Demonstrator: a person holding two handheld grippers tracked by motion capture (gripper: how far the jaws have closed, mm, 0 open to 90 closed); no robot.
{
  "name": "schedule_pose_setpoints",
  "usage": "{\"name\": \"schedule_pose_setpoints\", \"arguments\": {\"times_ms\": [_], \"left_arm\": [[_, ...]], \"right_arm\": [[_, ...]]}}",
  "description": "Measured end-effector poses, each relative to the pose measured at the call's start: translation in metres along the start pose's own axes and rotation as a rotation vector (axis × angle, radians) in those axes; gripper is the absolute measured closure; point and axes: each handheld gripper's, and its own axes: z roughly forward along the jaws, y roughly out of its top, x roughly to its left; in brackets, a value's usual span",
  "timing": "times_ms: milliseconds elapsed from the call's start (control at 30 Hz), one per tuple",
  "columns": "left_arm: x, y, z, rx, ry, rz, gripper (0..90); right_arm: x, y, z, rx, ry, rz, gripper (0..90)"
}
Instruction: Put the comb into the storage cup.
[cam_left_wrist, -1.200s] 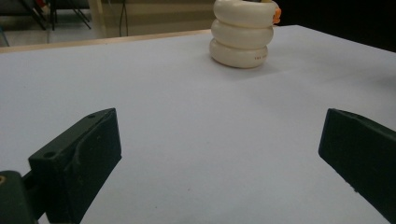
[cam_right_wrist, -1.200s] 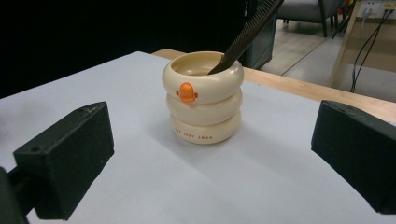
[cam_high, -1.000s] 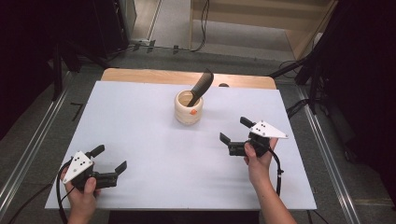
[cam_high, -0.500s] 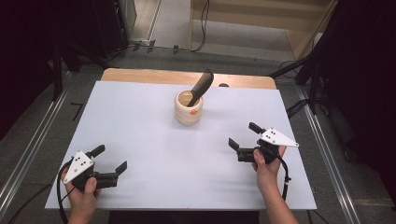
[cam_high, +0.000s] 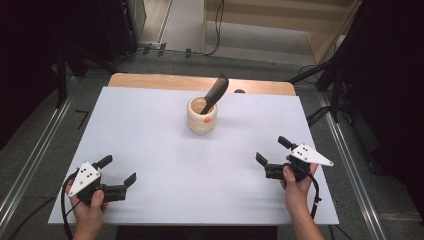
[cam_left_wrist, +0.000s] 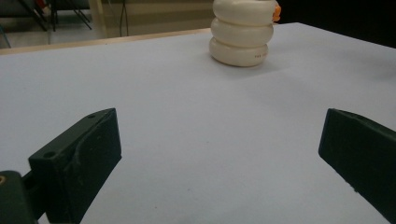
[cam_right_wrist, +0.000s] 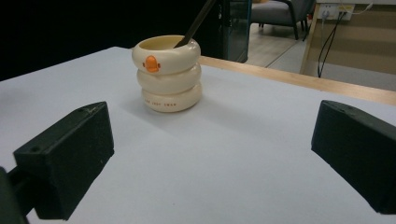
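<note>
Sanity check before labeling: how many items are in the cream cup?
1: a dark utensil leaning out of the cream cup at the white table's far centre. Cup's bottom isn't visible, so more may hide.

A line of small reddish print ran along the lowest ring of the cream cup (cam_right_wrist: 167, 71), seen in both gripper views (cam_left_wrist: 241, 32), but the letters were too small and blurred to read; nothing else in the pictures carried any legible text, label, brand, number or sign
</note>
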Motion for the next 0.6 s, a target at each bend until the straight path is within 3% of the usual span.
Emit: {"name": "schedule_pose_setpoints", "arguments": {"times_ms": [600], "left_arm": [[0.000, 0.000, 0.000, 0.003, 0.003, 0.005, 0.0]], "right_arm": [[-0.017, -0.017, -0.029, 0.018, -0.048, 0.000, 0.0]]}}
